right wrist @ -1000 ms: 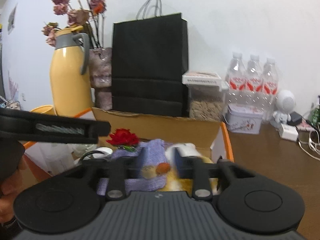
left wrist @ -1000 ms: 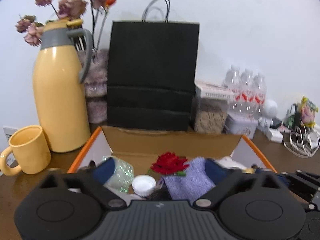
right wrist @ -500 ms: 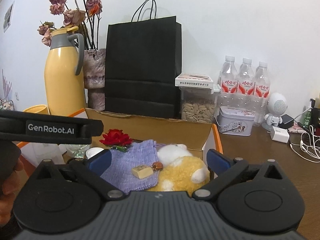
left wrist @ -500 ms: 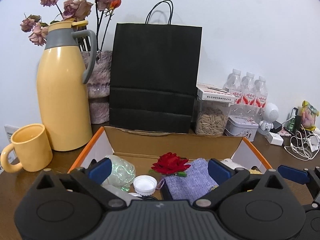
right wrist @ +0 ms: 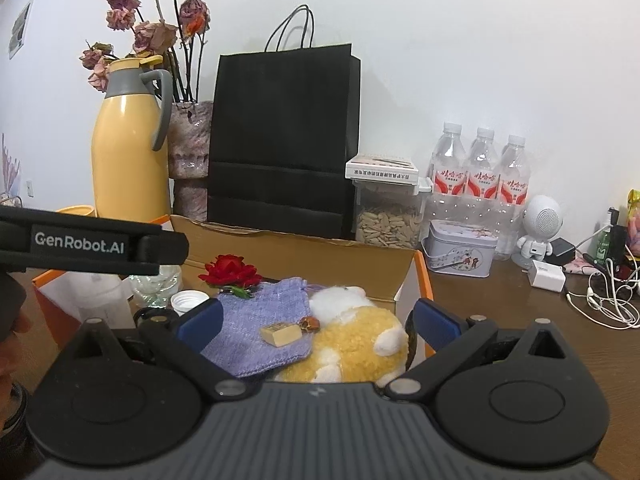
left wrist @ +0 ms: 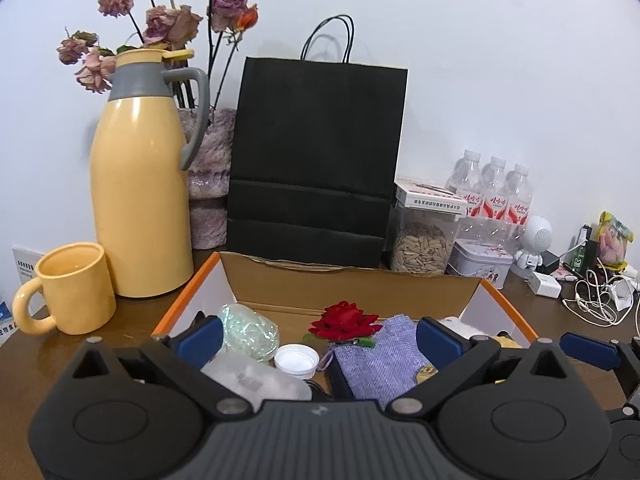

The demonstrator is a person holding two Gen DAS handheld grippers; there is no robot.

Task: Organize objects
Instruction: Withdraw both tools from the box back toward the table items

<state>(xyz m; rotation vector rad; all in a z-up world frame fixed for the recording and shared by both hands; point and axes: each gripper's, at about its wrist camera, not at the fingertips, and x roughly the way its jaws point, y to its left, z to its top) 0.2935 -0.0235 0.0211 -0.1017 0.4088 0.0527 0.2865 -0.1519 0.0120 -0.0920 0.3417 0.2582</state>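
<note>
Hovering over box [right wrist: 408, 280], both grippers [left wrist: 318, 338] [right wrist: 316, 320] gaped, empty; careless grab risked snagging purple pouch [right wrist: 260, 320] with plush toy [right wrist: 356, 344].

White lettering reading "GenRobot.AI" stands on the black body of the left tongs [right wrist: 92, 246], seen from the right wrist view. The three water bottles [right wrist: 482, 178] carry red labels with white characters too small to read. The white box [right wrist: 382, 170] atop the seed jar bears an illegible dark line of print along its edge.
</note>
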